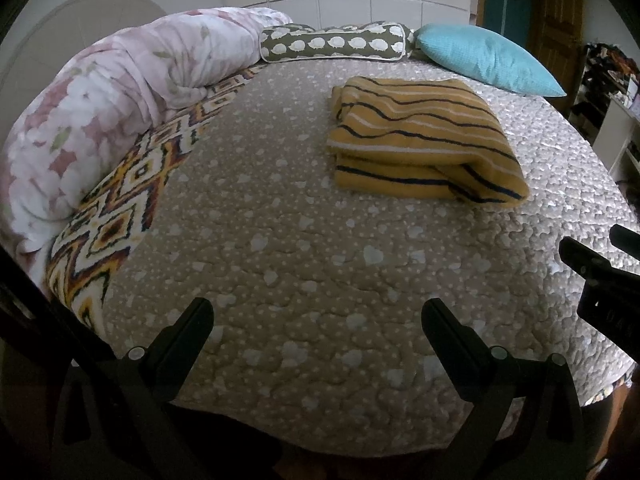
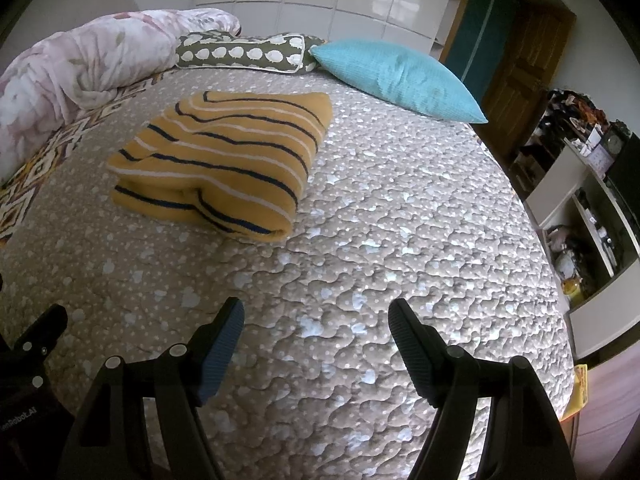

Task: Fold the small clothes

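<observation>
1. A mustard-yellow striped garment [image 1: 424,140] lies already folded into a thick rectangle on a quilted bedspread [image 1: 280,280], toward the pillows and well apart from both grippers.
2. The left gripper [image 1: 316,320] hangs over bare quilt at the near edge, fingers spread wide, grasping nothing.
3. The right gripper [image 2: 316,320] does the same, fingers spread and empty.
4. The fold looks finished, so the step in hand seems to be the pause after release.
5. Any next move would likely call for reaching forward to tidy the bundle or fetch another piece; none is visible.
6. Count: one folded garment, two grippers, one turquoise pillow [image 2: 396,76], one hedgehog-print bolster [image 2: 244,54], one bunched floral duvet [image 1: 120,92].
</observation>
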Demonstrator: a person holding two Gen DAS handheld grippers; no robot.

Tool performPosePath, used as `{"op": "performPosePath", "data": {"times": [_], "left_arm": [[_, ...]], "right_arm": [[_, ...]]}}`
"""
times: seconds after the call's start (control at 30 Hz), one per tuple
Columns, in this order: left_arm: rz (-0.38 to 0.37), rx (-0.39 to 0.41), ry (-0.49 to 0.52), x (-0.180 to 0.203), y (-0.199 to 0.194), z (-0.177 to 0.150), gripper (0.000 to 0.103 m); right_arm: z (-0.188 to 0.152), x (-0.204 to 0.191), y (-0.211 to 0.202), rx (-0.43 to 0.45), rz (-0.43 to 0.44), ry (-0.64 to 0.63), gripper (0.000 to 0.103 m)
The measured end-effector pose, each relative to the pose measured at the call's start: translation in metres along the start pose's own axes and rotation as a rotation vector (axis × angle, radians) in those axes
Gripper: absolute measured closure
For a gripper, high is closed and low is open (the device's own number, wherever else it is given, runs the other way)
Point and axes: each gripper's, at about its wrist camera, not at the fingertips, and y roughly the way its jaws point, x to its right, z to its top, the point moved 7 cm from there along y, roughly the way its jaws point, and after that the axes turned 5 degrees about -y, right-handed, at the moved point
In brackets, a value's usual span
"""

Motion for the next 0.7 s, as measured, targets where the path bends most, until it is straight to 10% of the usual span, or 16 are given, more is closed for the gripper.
{"op": "performPosePath", "data": {"times": [0.7], "left_arm": [[-0.011, -0.055, -0.019, 0.002, 0.021, -0.003, 0.0]], "right_arm": [[-0.003, -0.004, 0.019, -0.033, 0.019, -0.002, 0.024]]}}
